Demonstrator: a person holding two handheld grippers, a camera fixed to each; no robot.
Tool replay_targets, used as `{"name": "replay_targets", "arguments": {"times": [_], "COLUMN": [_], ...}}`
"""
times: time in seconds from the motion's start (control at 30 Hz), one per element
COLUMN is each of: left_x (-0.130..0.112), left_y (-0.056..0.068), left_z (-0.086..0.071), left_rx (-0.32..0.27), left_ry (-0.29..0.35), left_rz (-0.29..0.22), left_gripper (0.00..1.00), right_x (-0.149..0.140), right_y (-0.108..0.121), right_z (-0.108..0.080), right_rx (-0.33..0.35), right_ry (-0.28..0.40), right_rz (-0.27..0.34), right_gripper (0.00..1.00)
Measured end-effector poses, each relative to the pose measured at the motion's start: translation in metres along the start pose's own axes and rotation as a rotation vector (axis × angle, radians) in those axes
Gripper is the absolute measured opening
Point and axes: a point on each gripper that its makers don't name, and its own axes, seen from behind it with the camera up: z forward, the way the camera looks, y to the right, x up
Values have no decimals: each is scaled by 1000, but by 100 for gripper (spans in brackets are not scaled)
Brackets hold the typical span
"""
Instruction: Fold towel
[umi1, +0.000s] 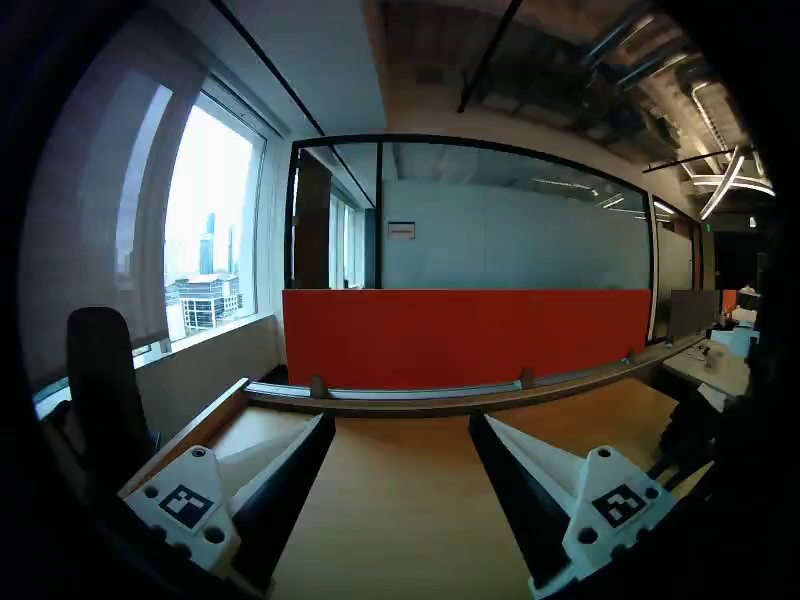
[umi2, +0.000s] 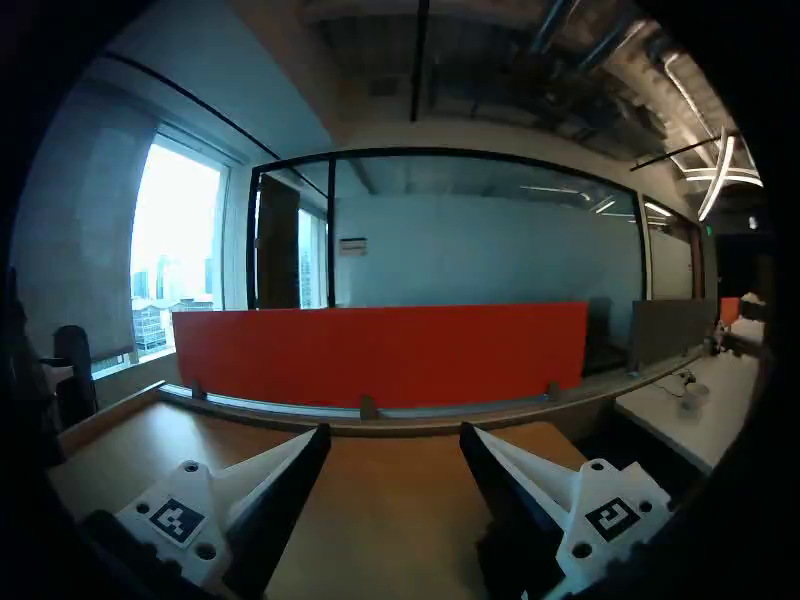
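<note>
Over the wooden desk (umi1: 400, 520), left gripper (umi1: 402, 418) and right gripper (umi2: 394, 428) both hover, jaws spread wide, gripping nothing; red divider (umi1: 460, 335) ahead, perhaps a chair (umi1: 100, 390) at left; where the towel lies, can't tell.

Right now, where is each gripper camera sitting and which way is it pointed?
Left gripper view: rides on the left gripper, low over the wooden desk, looking along its two parted fingers at the orange divider; window to its left, black chair back nearer.
Right gripper view: rides on the right gripper, low over the same desk, facing the divider too, its own fingers parted.
Shared: desk, orange divider, window, and the glass wall behind.
</note>
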Motion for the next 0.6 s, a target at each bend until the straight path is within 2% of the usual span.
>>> {"name": "replay_targets", "arguments": {"times": [0.17, 0.47, 0.6], "left_x": [3, 5, -2], "left_y": [-1, 7, 8], "left_z": [2, 4, 5], "left_rx": [2, -17, -18], "left_ry": [15, 31, 31], "left_rz": [-11, -18, -24], "left_gripper": [99, 99, 99], "right_x": [4, 6, 9], "right_y": [-11, -19, -22], "right_z": [2, 2, -1], "right_rx": [4, 3, -3], "right_ry": [7, 10, 16], "right_rz": [11, 20, 23], "right_gripper": [100, 100, 100]}}
